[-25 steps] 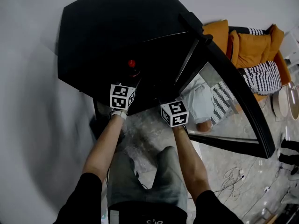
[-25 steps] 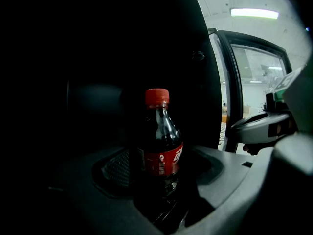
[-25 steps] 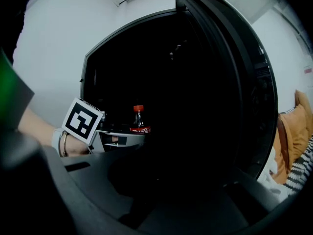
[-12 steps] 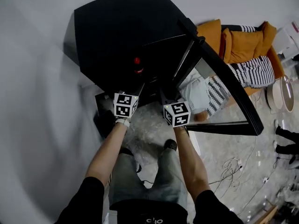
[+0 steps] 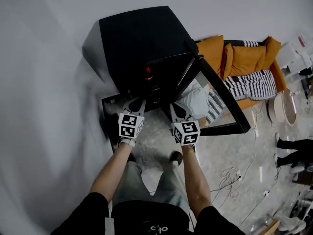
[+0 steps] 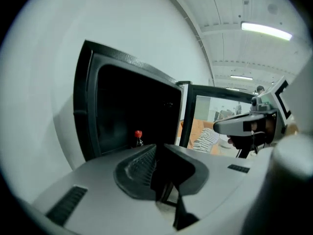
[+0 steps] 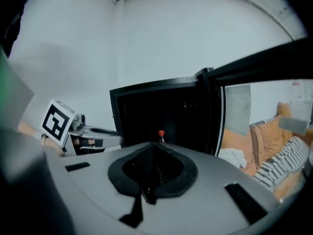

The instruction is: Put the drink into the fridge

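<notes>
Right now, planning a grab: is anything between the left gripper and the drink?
Nothing visible: the drink stands in the open fridge straight ahead of the left gripper, whose empty jaws have just been closing.

An orange sofa is seen at the far right; a striped blanket is laid on it; cables are strewn over the floor nearer.

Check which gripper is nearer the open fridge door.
Right. The right gripper sits beside the door; left gripper, jaws just closing on nothing, is across the fridge opening.
</notes>
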Demonstrator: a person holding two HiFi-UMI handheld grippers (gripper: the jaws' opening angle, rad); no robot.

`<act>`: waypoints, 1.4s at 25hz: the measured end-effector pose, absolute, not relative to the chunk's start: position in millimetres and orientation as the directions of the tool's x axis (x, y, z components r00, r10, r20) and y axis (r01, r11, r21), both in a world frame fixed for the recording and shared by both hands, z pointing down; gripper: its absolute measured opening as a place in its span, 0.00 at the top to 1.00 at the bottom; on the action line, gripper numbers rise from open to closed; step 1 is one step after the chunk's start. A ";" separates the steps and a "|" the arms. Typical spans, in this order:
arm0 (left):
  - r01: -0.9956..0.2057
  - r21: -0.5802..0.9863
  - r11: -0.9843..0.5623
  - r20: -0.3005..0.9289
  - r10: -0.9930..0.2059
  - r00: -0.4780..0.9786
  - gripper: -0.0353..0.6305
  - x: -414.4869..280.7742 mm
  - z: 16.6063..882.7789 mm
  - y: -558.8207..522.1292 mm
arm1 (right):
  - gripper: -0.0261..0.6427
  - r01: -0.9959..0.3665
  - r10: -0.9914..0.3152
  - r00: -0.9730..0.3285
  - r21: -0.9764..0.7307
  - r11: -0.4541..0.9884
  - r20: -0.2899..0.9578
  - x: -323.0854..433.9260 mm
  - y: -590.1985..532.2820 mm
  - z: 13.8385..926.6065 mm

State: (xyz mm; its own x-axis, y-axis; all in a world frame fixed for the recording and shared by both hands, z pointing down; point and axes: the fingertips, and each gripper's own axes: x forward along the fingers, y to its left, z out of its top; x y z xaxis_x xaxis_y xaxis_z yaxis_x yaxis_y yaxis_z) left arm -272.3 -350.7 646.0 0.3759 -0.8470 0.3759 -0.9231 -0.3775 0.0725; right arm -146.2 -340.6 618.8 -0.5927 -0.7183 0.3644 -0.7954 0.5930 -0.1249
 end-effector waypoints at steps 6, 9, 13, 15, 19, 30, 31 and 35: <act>-0.969 0.104 -0.225 0.348 -0.904 0.248 0.94 -257.3 585.3 -295.1 | 0.96 -0.710 -0.632 -0.668 -0.083 0.699 0.393 -112.2 -299.5 568.0; -0.984 0.109 -0.144 0.323 -0.931 0.172 0.94 -237.4 549.7 -262.0 | 0.96 -0.642 -0.563 -0.728 -0.101 0.760 0.392 -91.8 -278.9 547.9; -0.995 0.075 -0.073 0.285 -0.954 0.091 0.94 -210.4 500.4 -218.6 | 0.96 -0.571 -0.504 -0.785 -0.105 0.814 0.359 -65.9 -260.7 515.6; -0.997 0.072 -0.033 0.250 -0.967 0.050 0.94 -204.6 480.4 -196.8 | 0.96 -0.556 -0.501 -0.790 -0.069 0.828 0.354 -57.4 -253.7 500.3; -0.996 0.077 0.040 0.200 -0.980 -0.024 0.94 -204.3 449.6 -159.0 | 0.96 -0.525 -0.482 -0.809 -0.044 0.850 0.335 -50.2 -241.9 474.1; -0.988 0.095 0.123 0.214 -0.972 -0.100 0.94 -206.5 434.8 -86.5 | 0.96 -0.393 -0.361 -0.905 -0.116 0.912 0.226 -76.5 -206.7 430.1; -0.987 0.101 0.128 0.220 -0.970 -0.104 0.94 -207.1 436.5 -82.6 | 0.96 -0.380 -0.349 -0.910 -0.116 0.918 0.223 -79.3 -202.0 427.7; -0.985 0.106 0.136 0.224 -0.968 -0.110 0.94 -207.5 435.0 -74.2 | 0.96 -0.324 -0.297 -0.931 -0.108 0.940 0.211 -93.9 -183.6 422.2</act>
State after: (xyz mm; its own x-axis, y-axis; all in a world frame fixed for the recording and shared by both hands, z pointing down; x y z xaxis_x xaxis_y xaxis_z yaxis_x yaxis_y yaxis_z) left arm -207.5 -74.2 435.0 -0.1098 -0.9684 0.2238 -0.9850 0.1362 0.1061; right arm -93.9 -183.6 422.2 -0.9315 -0.2966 0.2107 -0.3237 0.9400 -0.1078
